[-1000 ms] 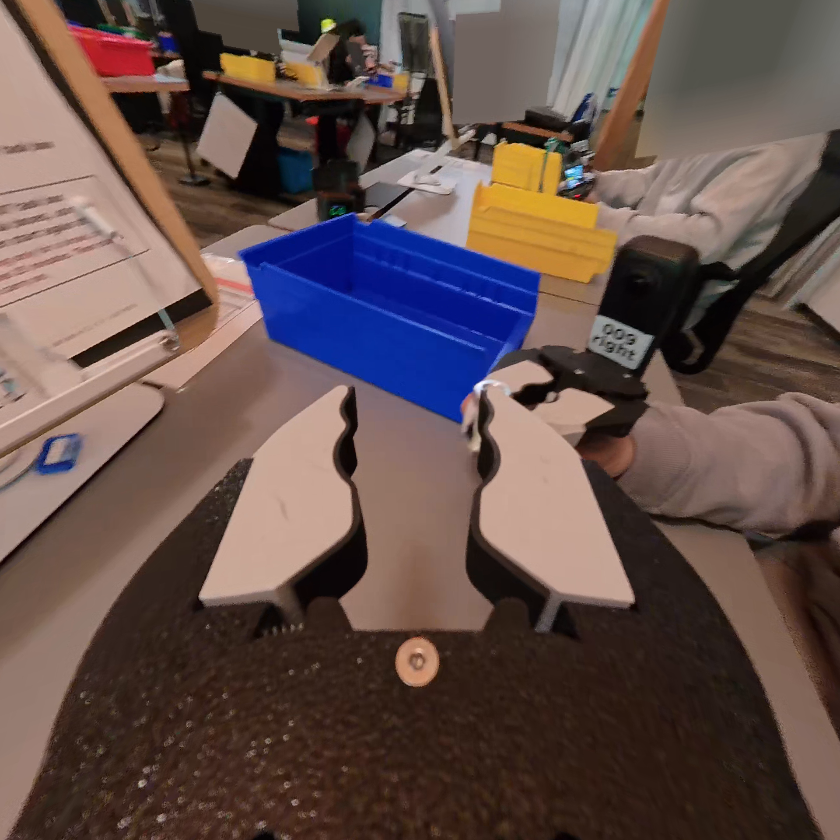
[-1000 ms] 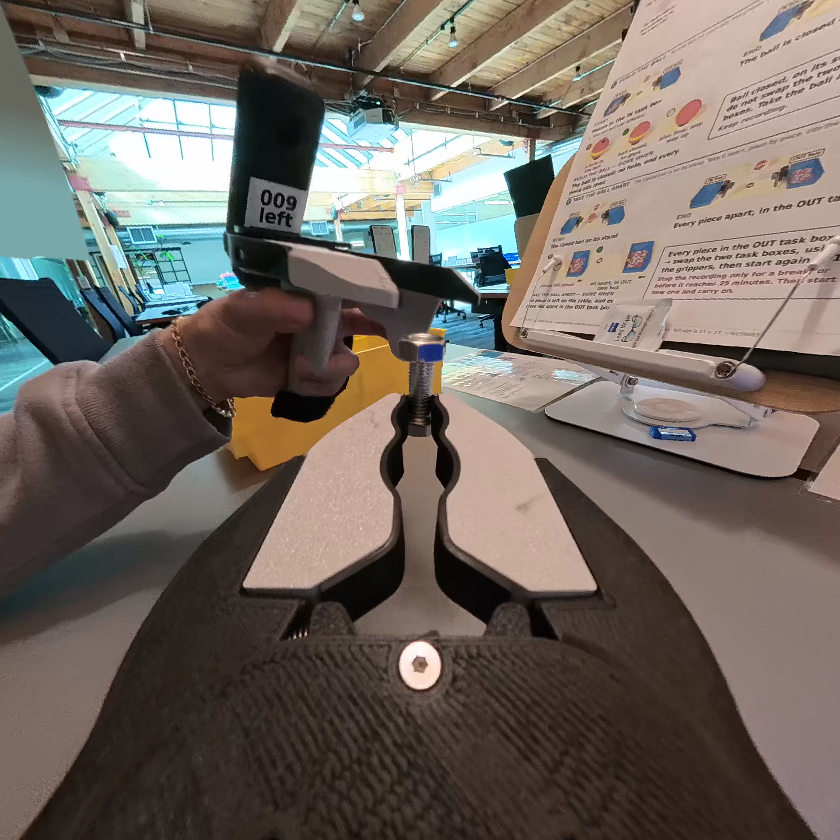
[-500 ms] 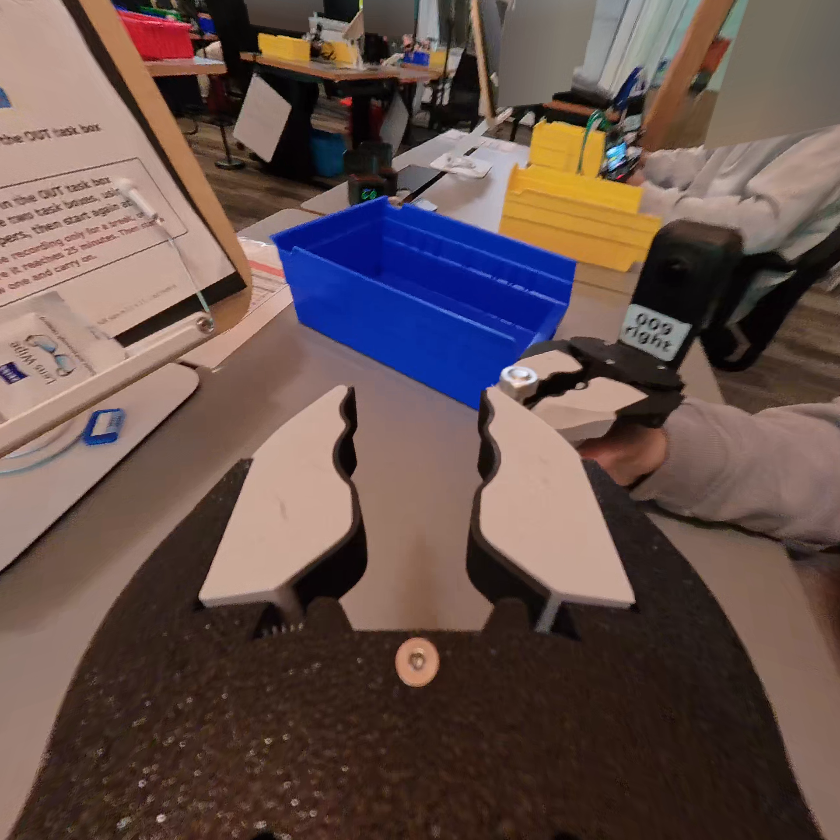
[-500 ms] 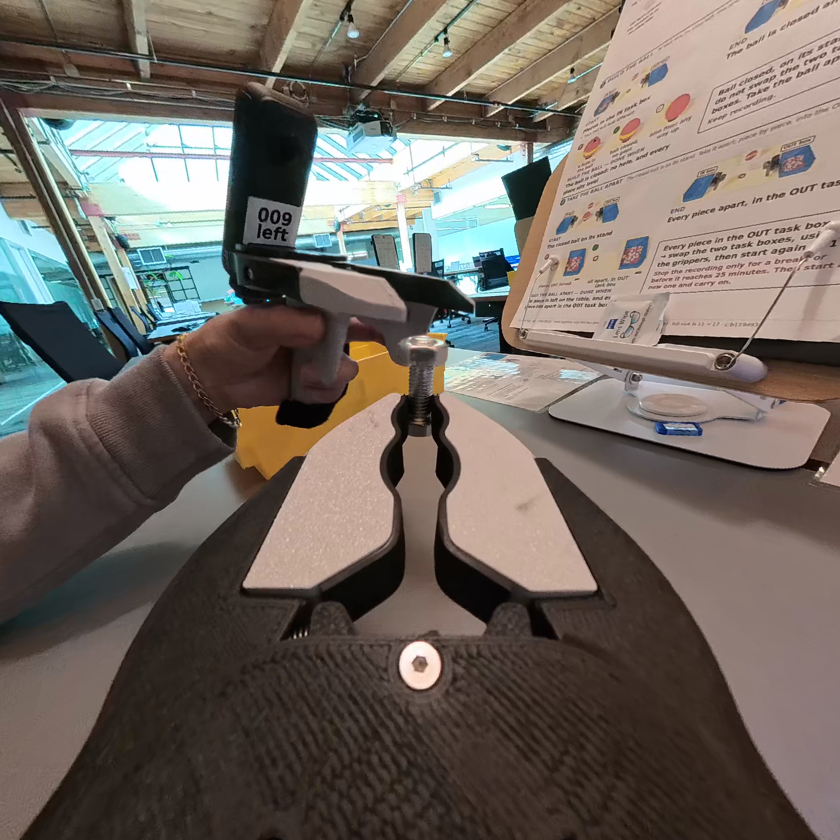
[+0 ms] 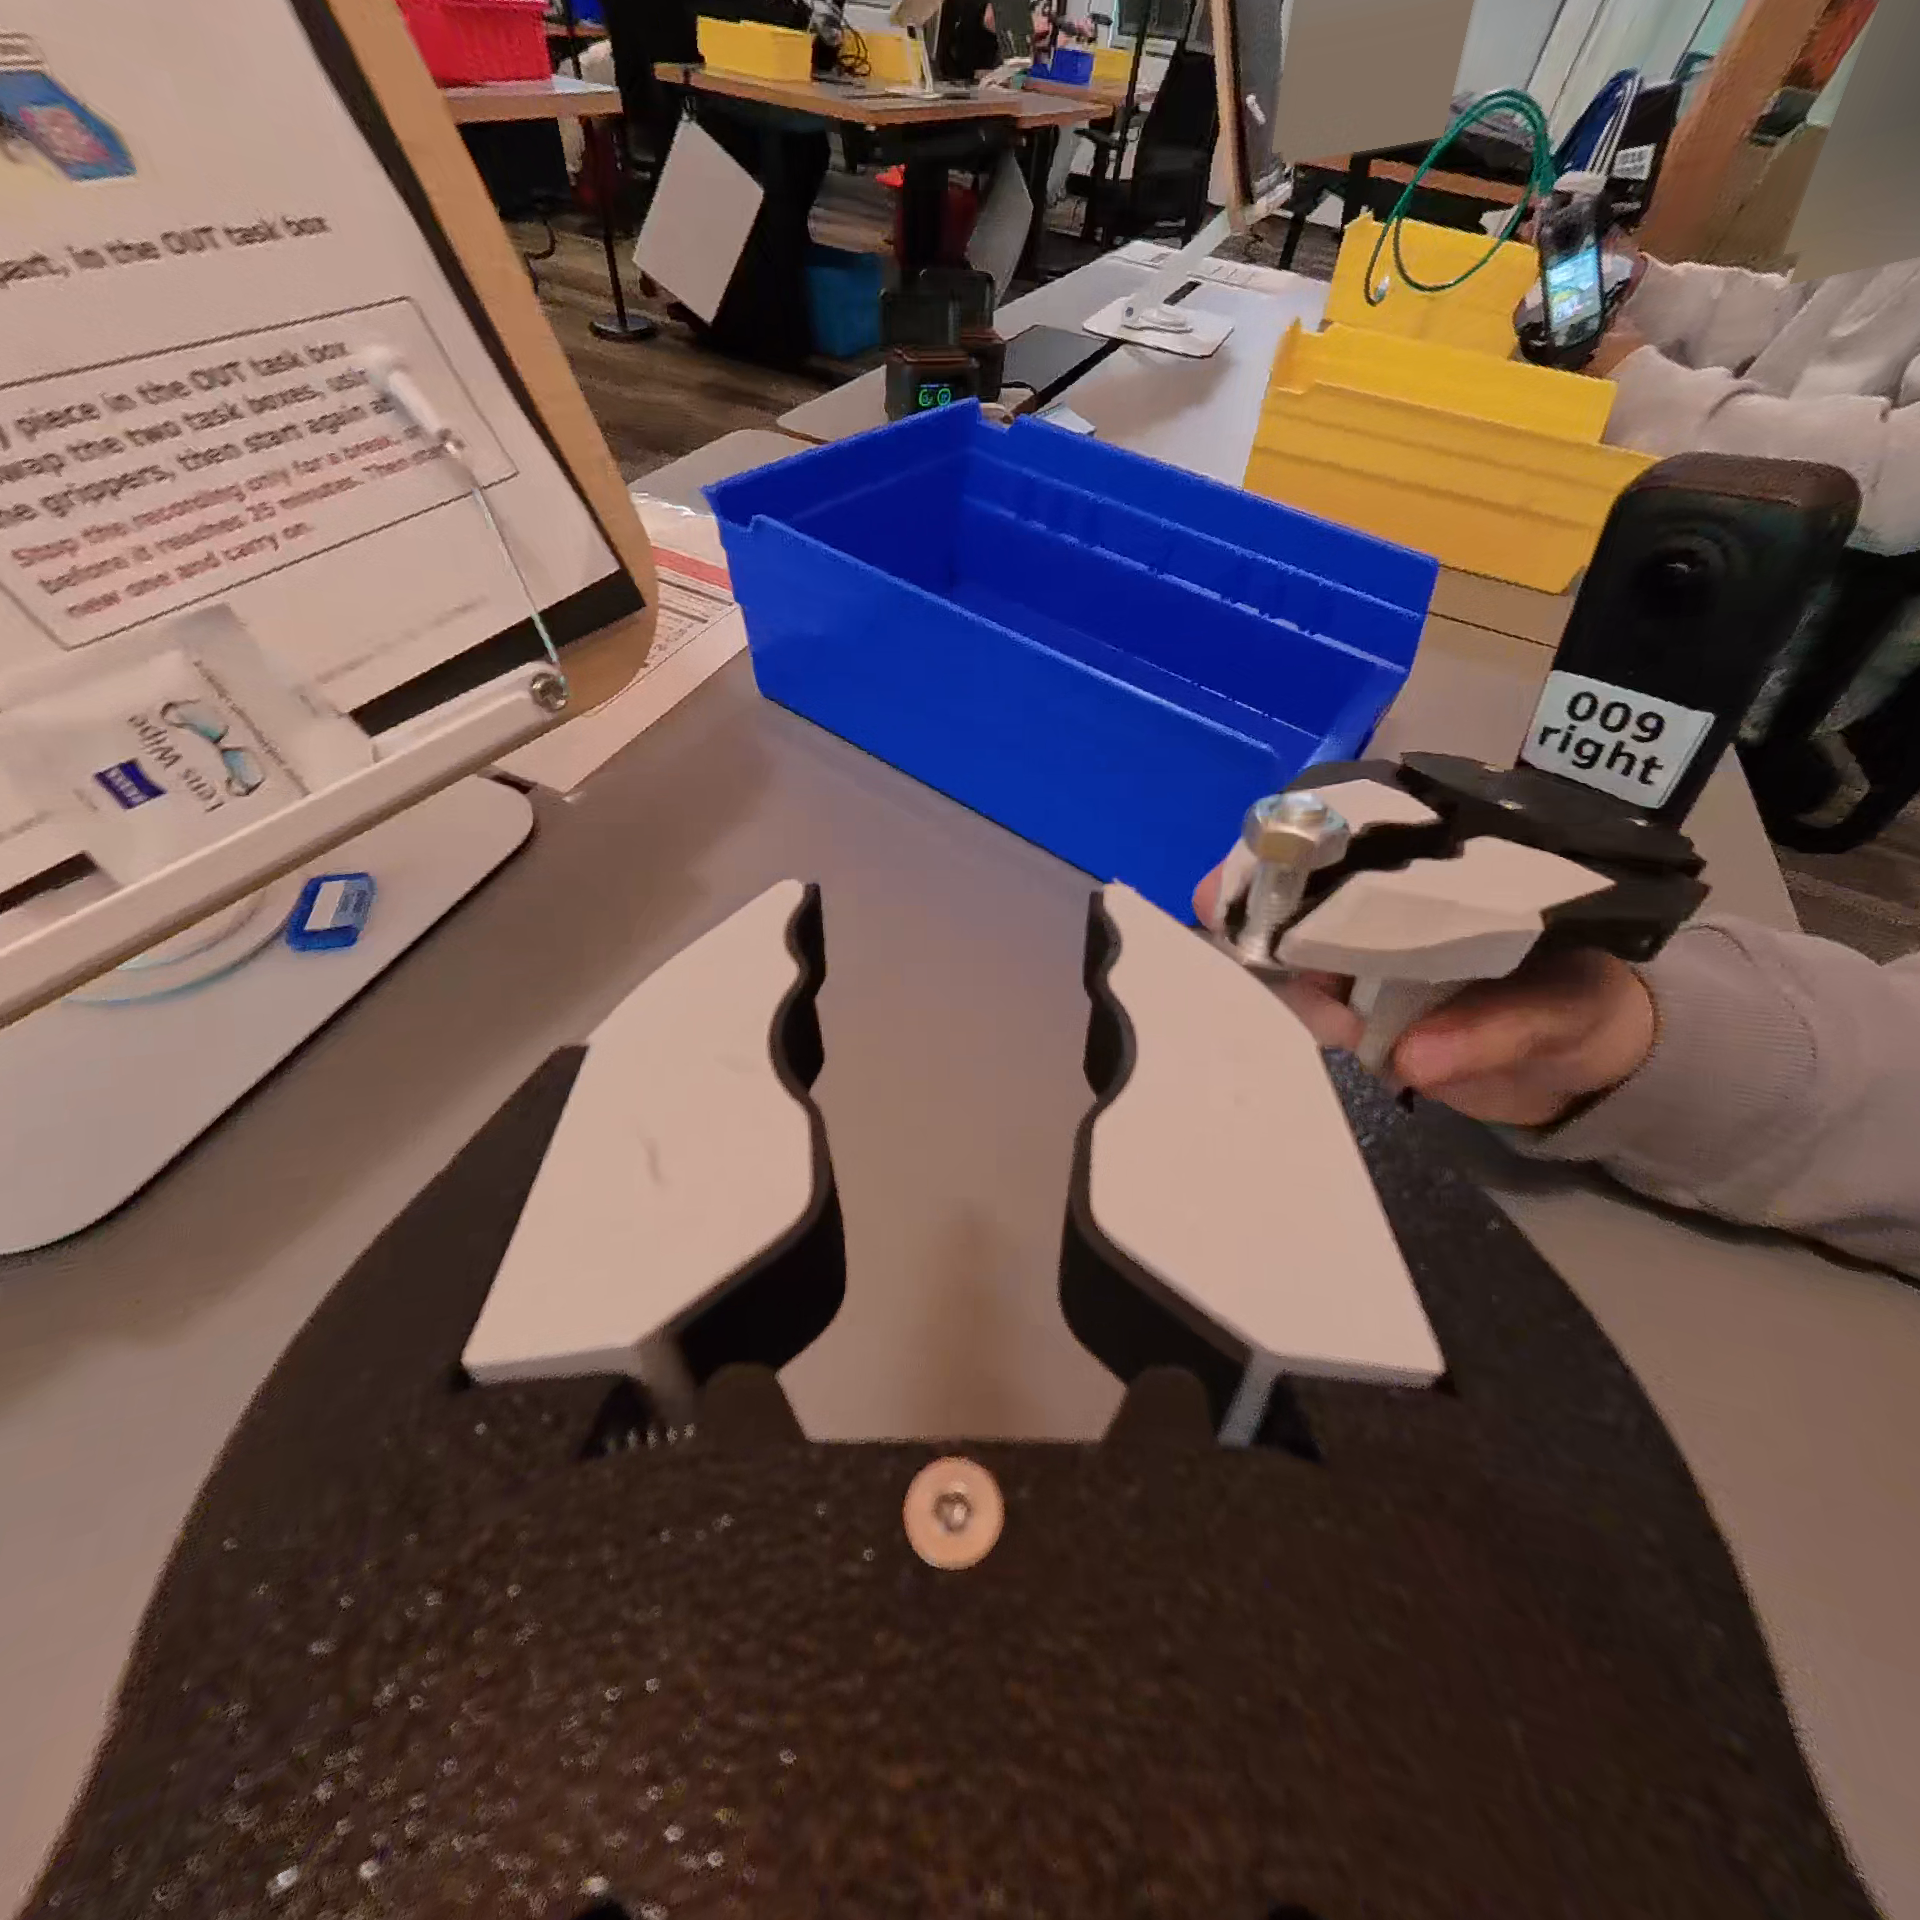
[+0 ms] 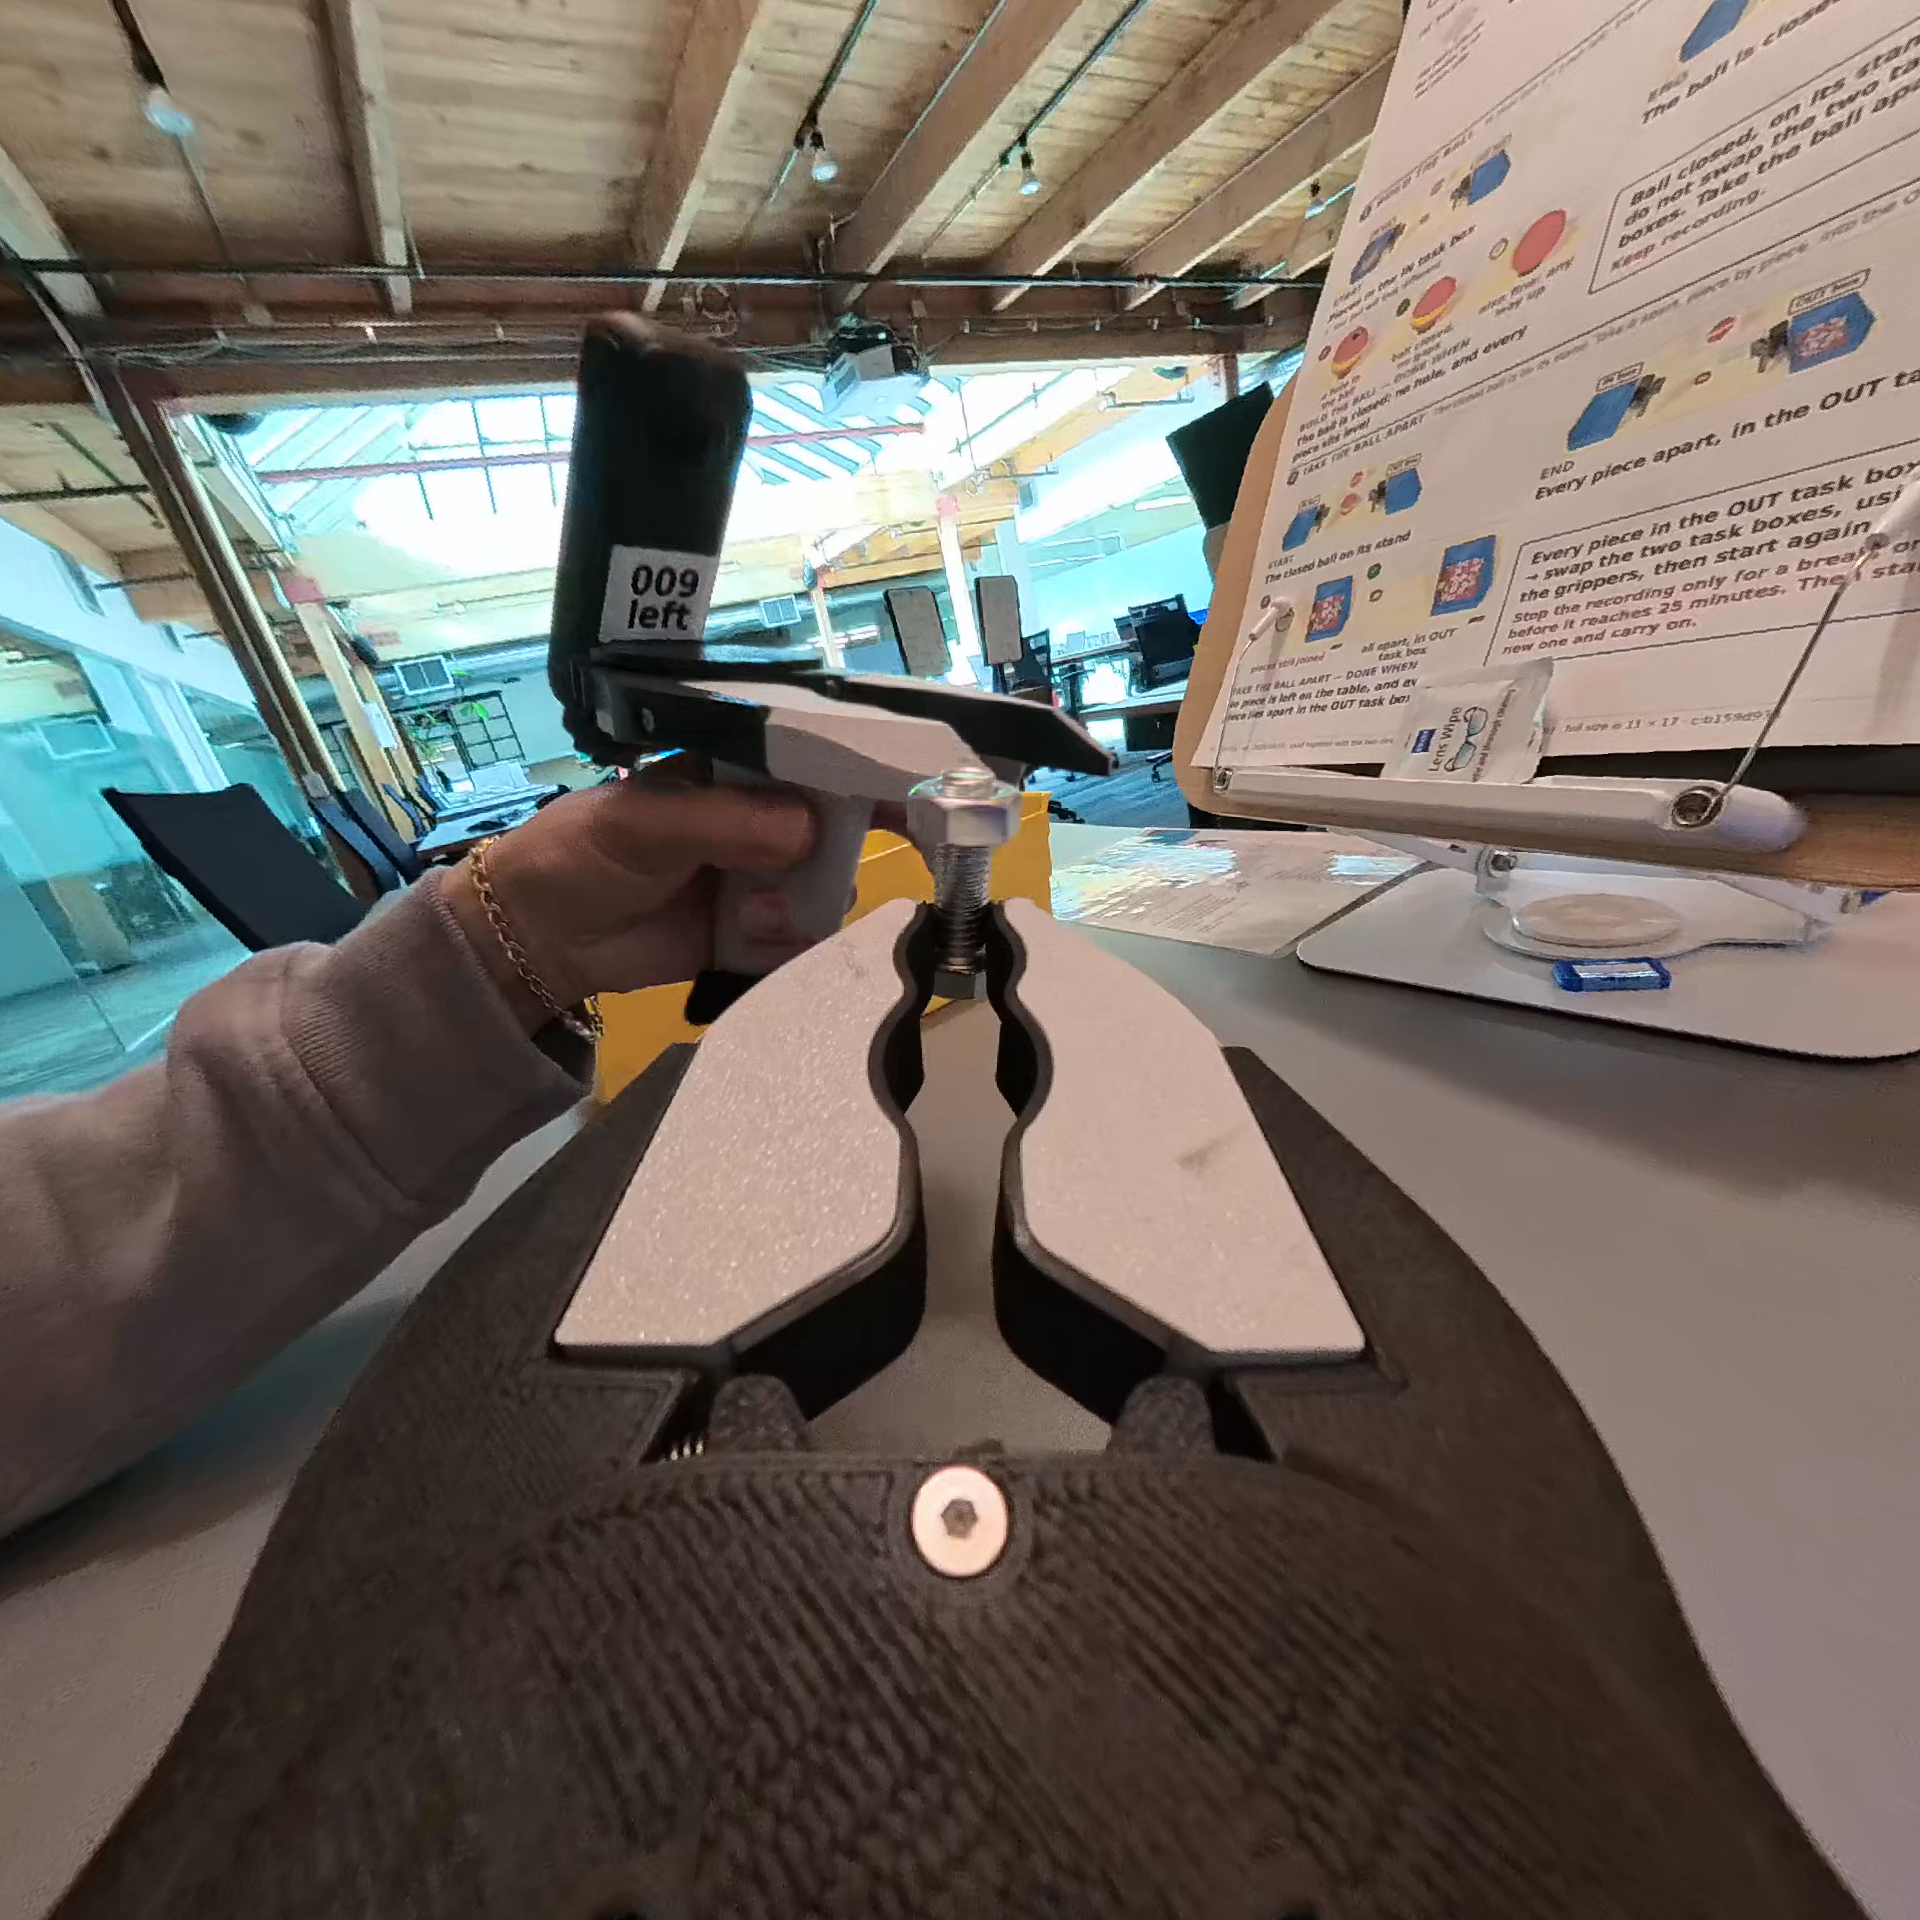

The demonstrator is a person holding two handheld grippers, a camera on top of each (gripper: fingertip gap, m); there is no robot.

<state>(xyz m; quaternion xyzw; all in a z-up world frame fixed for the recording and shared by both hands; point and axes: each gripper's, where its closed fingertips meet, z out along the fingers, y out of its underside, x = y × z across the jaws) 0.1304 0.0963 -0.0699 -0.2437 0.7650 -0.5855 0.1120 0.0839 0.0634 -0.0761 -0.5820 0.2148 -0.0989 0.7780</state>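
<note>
**bench_lurker:** While both cams are up, what's each claw doing? Can't quite read the right one.

**grip_nerd:** So the right gripper (image 6: 958, 940) is nearly closed, clamped on a silver bolt (image 6: 956, 883). Threaded shank sits pinched between the two fingertips, standing upright, with a hex nut (image 6: 962, 814) at the top end. You can see it from the other cam too, bolt (image 5: 1273, 873) poking up out of the tips.

**bench_lurker:** And the left?

**grip_nerd:** The left gripper (image 5: 951, 935) is spread wide, just grey table (image 5: 935, 790) showing between the fingers, nothing in it. From the right cam it hangs just behind and above the nut, held by a hand (image 6: 634, 883) with a gold chain bracelet.

**bench_lurker:** What's around?

**grip_nerd:** A blue bin (image 5: 1049, 644) right ahead of the left one, and the bolt is just off the bin's near right corner. Yellow bins (image 5: 1423, 468) farther back. Off to the left, a white stand (image 5: 239, 862) props up an instruction sheet, with a wipe packet (image 5: 177, 769) on its ledge and a small blue card (image 5: 330, 910) on its base.
</note>
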